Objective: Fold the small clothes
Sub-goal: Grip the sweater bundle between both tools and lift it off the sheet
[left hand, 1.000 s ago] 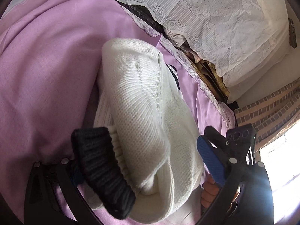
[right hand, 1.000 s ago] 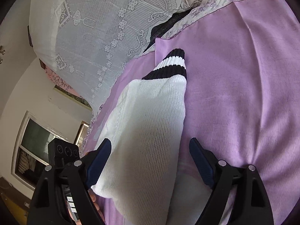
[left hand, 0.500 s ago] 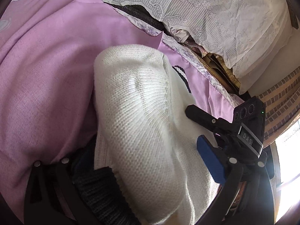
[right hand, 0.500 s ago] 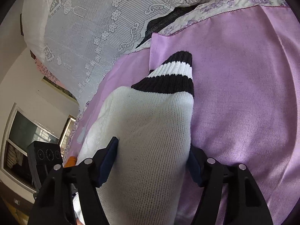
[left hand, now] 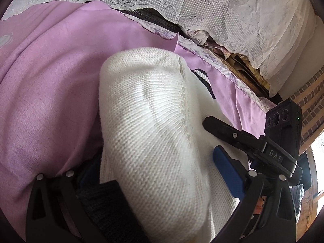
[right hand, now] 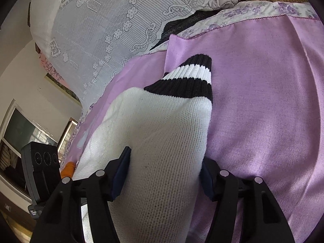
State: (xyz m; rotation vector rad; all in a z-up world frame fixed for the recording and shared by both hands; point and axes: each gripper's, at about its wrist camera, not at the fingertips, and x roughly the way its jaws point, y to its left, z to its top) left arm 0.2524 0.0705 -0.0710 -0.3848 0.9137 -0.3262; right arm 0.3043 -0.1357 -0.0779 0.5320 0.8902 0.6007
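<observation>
A white knit sweater [left hand: 154,141] lies bunched on the purple bedsheet [left hand: 50,101]. Its black ribbed cuff [left hand: 105,206] sits low between the fingers of my left gripper [left hand: 154,162], which stands wide open around the bulk of the knit. The other sleeve [right hand: 166,141] ends in a black-and-white striped cuff [right hand: 188,81] that rests on the sheet. My right gripper [right hand: 164,172] is closing on this sleeve, and both blue pads [right hand: 121,172] press into it. A black finger of the right gripper [left hand: 232,133] also shows in the left wrist view, against the sweater's right side.
White lace cloth [right hand: 101,20] covers a pile at the head of the bed, with a floral border [right hand: 253,12] and dark bedding beneath it. A window [right hand: 20,133] is off to the left. A brick-patterned surface [left hand: 309,93] stands at the right.
The right gripper's jaws came in from wide apart onto the white sleeve and moved forward along it. In the left wrist view the sweater bulk slid down between the fingers and the black cuff dropped lower.
</observation>
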